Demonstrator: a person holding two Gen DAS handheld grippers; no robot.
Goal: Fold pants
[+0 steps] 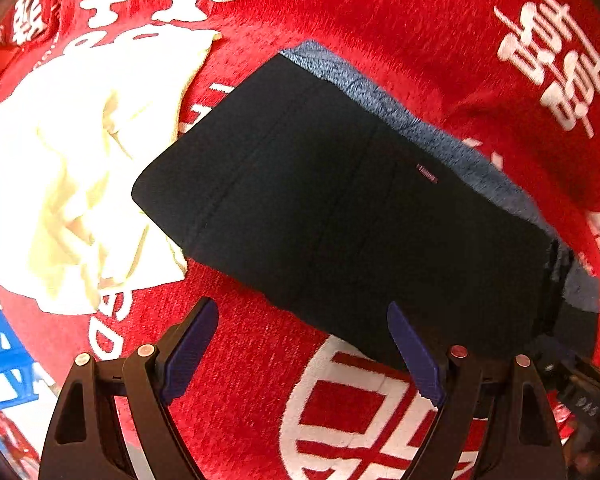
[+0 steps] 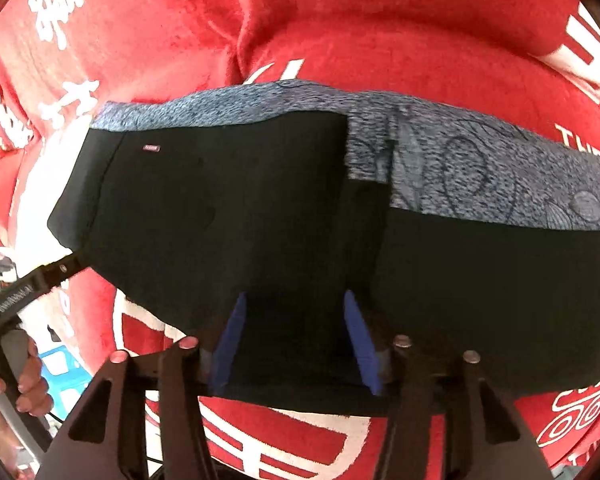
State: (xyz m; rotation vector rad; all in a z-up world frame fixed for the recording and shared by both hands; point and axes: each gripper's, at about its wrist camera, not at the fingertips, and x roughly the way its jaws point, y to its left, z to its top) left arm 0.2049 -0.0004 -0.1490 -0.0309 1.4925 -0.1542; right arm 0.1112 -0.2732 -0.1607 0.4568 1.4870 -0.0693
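Left wrist view showed the black pants (image 1: 340, 208) lying folded into a compact rectangle on a red blanket (image 1: 400, 20) with white characters, a blue-grey patterned panel (image 1: 420, 120) exposed along the far edge. The left tool (image 1: 304, 356) was held with its blue pads wide apart, empty, just beside the near edge of the pants. In the right wrist view the right tool (image 2: 294, 344) was seen with its pads apart on either side of the near hem; whether any cloth was pinched could not be told. The step in hand was judged to be a last fold or a squaring of the bundle. It would be done well if the near edge were gripped through all layers at once, lifted low, and carried across evenly so that the corners met. One pair of pants, two tools, one crumpled cream cloth (image 1: 84, 168) to the left and one blue crate (image 1: 4, 356) were counted.
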